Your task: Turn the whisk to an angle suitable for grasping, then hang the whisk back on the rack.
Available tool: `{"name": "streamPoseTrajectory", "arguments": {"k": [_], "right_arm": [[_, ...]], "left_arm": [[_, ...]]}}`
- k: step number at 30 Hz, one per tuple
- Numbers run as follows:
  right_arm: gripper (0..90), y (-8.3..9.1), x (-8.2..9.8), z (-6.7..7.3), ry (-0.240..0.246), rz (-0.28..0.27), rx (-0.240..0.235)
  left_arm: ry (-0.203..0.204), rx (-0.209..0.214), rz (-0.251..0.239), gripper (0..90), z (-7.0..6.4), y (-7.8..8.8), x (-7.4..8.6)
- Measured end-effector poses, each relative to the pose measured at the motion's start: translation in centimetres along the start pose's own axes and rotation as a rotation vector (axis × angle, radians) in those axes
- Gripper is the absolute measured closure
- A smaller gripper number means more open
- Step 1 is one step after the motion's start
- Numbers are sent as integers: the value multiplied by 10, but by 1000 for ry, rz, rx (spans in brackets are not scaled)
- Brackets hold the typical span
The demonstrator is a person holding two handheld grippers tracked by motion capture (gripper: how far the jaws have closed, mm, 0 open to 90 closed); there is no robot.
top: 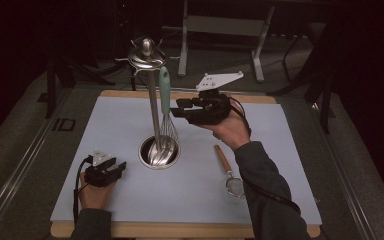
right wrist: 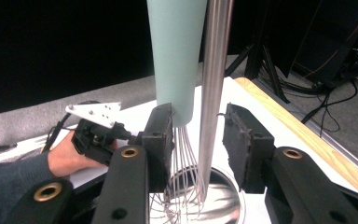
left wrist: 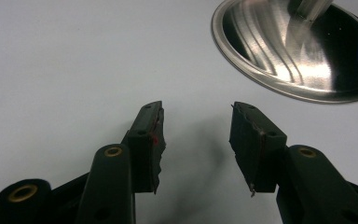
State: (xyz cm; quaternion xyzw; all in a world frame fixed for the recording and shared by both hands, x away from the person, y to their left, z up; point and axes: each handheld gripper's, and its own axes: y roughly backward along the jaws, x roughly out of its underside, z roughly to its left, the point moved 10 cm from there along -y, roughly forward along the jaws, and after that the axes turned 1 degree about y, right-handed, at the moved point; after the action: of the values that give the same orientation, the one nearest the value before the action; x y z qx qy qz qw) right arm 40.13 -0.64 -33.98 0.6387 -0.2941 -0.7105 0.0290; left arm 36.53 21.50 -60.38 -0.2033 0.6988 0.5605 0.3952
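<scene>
1. Whisk was hung by its pale green handle from the top of the steel stand; its wires reached down into the stand's round base.
2. Right gripper was held around whisk and pole; jaws apart, no pad pressing.
3. Left gripper was rested on the white mat; jaws apart, nothing between.
4. Strainer was laid beside the base.

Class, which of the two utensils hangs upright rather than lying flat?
The green-handled whisk, hanging on the steel stand; the wooden-handled strainer lies flat.
</scene>
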Motion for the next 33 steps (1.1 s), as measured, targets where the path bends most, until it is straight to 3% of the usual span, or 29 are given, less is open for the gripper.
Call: {"name": "streamPoseTrajectory", "arguments": {"k": [3, 9, 17, 24, 33], "right_arm": [[625, 1, 2, -1, 8, 10, 7], [624, 4, 18, -7, 70, 85, 56], [574, 5, 40, -11, 95, 129, 102], [509, 8, 62, -19, 86, 165, 145], [544, 16, 100, -26, 64, 217, 150]], "left_arm": [[0, 0, 0, 550, 0, 0, 0], [1, 0, 1, 554, 0, 0, 0], [3, 6, -2, 560, 0, 1, 0], [18, 6, -15, 557, 1, 2, -1], [-1, -18, -50, 562, 0, 7, -3]]}}
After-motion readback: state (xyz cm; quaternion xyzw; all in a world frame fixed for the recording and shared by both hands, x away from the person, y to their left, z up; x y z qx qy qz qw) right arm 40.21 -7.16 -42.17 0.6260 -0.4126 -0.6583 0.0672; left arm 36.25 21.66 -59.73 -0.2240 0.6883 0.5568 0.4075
